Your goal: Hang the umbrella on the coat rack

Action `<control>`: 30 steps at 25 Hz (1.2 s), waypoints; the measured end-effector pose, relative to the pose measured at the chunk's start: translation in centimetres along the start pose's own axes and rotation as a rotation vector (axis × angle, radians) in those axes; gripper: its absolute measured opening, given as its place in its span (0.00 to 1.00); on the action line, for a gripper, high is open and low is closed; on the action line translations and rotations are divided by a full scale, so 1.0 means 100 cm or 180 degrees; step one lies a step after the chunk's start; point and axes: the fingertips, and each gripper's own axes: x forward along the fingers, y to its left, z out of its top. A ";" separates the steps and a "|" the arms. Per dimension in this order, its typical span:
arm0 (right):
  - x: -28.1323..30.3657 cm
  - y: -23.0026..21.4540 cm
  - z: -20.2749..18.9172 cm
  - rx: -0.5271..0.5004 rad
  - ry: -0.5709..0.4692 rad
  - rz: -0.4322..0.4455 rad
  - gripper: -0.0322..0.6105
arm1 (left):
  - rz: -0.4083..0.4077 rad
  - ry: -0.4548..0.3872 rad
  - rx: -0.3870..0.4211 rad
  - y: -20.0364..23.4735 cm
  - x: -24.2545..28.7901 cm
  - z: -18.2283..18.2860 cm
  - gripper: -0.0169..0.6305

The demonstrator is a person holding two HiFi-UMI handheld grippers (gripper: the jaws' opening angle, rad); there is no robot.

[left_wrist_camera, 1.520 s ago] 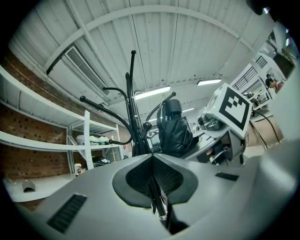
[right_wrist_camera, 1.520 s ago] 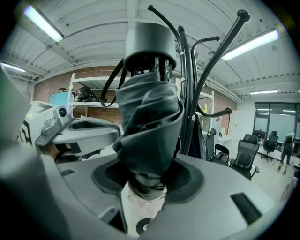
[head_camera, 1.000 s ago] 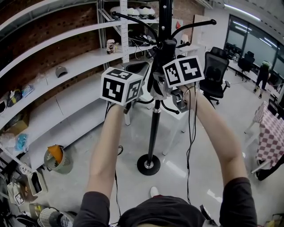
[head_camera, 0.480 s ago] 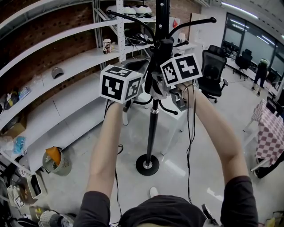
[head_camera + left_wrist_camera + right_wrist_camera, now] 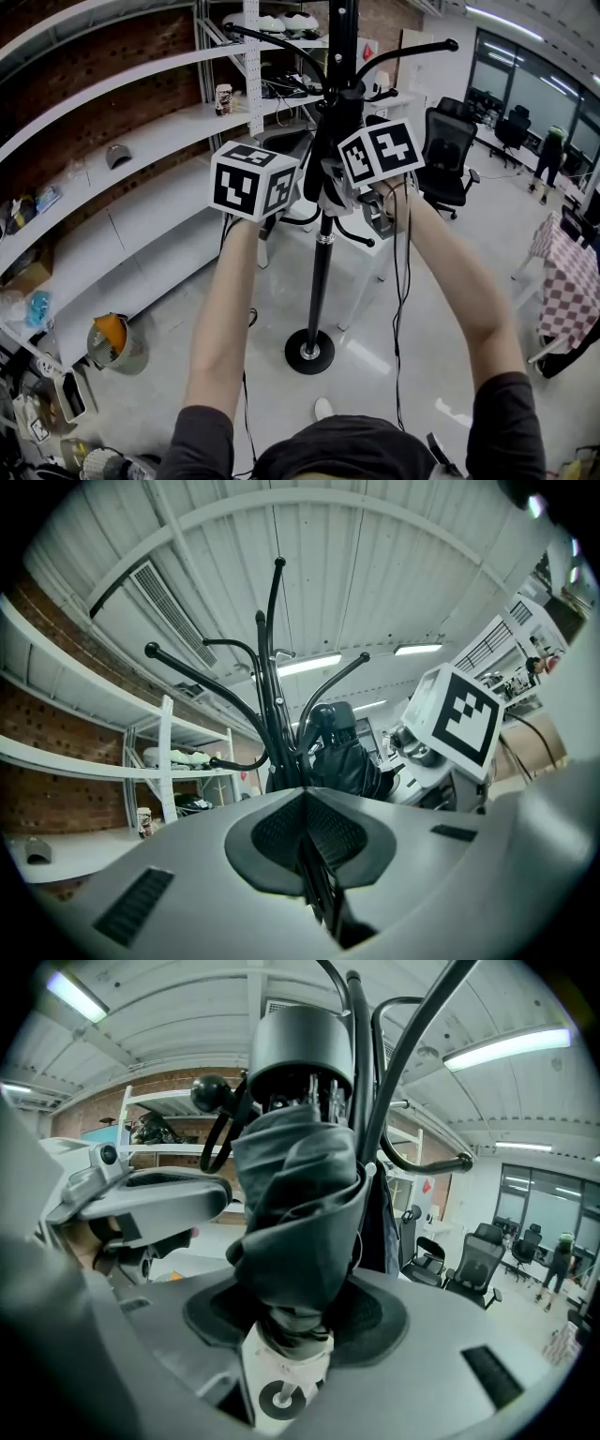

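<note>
Left gripper view: the left tool [image 5: 305, 799] has its 2 jaws pressed together with nothing visible between the pads. Straight past them stands 1 black coat rack [image 5: 277, 724], and at least 5 of its curved, knob-tipped arms can be counted. 1 folded black umbrella [image 5: 342, 761] sits just right of the rack's pole. Further right of the rack is 1 marker cube [image 5: 459, 719], the right tool's own. 2 ceiling lights [image 5: 314, 664] glow behind the rack.

Right gripper view: the right tool [image 5: 298, 1330] has its 2 jaws spread wide and clamped on the umbrella's bunched cloth. The umbrella stands upright against the rack's pole, 1 grey round cap [image 5: 300, 1044] at its top and 1 pale end piece below the jaws. Whether it hangs from an arm cannot be told. The left tool shows to the left of the rack, and 2 black office chairs [image 5: 478, 1255] stand to its right.

Head view: 2 forearms [image 5: 225, 309] reach up to the rack, with 2 marker cubes flanking its pole and the umbrella between them. The rack's 1 round base [image 5: 309, 352] rests on the floor. Far right of the rack are 1 person [image 5: 551, 150] and 1 checked table [image 5: 572, 272].
</note>
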 end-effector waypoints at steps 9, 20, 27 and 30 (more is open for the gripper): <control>0.013 0.000 -0.030 0.0098 0.0149 0.0031 0.37 | -0.0051 0.0076 -0.0058 -0.007 0.005 -0.018 0.04; 0.027 0.010 -0.050 0.0143 0.0264 0.0133 0.37 | -0.0029 0.0240 -0.0152 -0.006 0.005 -0.047 0.04; 0.038 0.016 -0.066 0.0166 0.0380 0.0177 0.37 | -0.0023 0.0295 -0.0194 -0.006 0.008 -0.057 0.04; 0.040 0.018 -0.072 0.0174 0.0393 0.0179 0.37 | -0.0017 0.0322 -0.0203 -0.008 0.008 -0.062 0.04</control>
